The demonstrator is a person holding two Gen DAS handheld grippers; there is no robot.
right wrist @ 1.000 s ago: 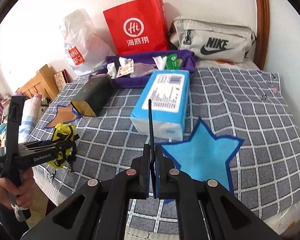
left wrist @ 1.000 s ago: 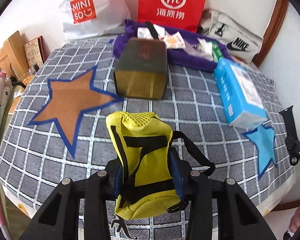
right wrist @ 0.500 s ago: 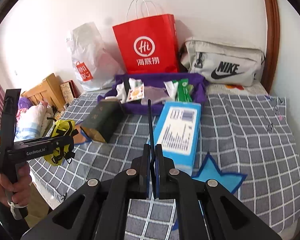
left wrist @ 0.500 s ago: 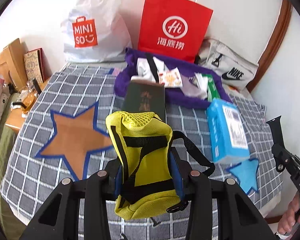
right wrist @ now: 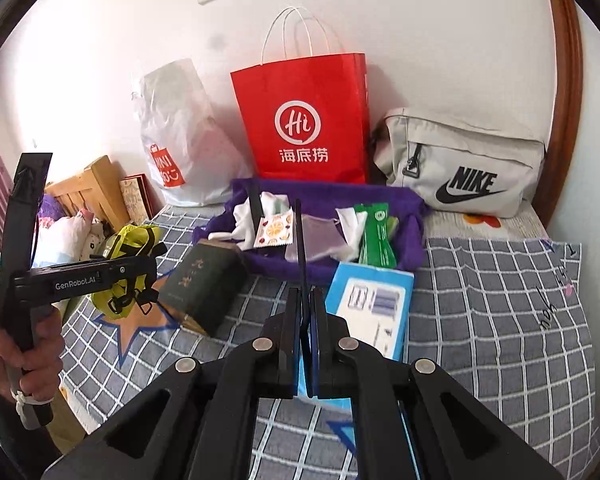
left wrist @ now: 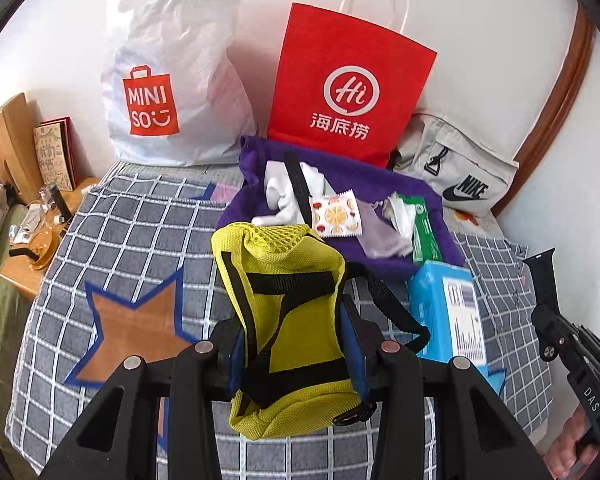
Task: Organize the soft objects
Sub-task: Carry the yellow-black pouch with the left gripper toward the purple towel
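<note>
My left gripper (left wrist: 296, 344) is shut on a yellow pouch (left wrist: 288, 320) with black straps and holds it in the air above the checked bed cover (left wrist: 132, 232). The pouch also shows in the right wrist view (right wrist: 128, 268), held by the left gripper (right wrist: 140, 280). My right gripper (right wrist: 305, 320) is shut on a thin black strap (right wrist: 300, 248) that stands upright between its jaws. The strap also shows in the left wrist view (left wrist: 542, 280). A purple cloth tray (left wrist: 380, 184) with white socks (left wrist: 284, 192) and packets sits at the back.
A blue tissue box (right wrist: 370, 304) and a dark green box (right wrist: 204, 284) lie on the bed. A red paper bag (left wrist: 348, 88), a white Miniso bag (left wrist: 172, 80) and a grey Nike bag (right wrist: 464, 164) stand against the wall. Star patches: orange (left wrist: 132, 332), blue (right wrist: 348, 436). Wooden furniture stands left.
Both grippers have risen and pulled back from the bed, so the view now takes in more of the wall and bags. The pouch and the strap stay held.
</note>
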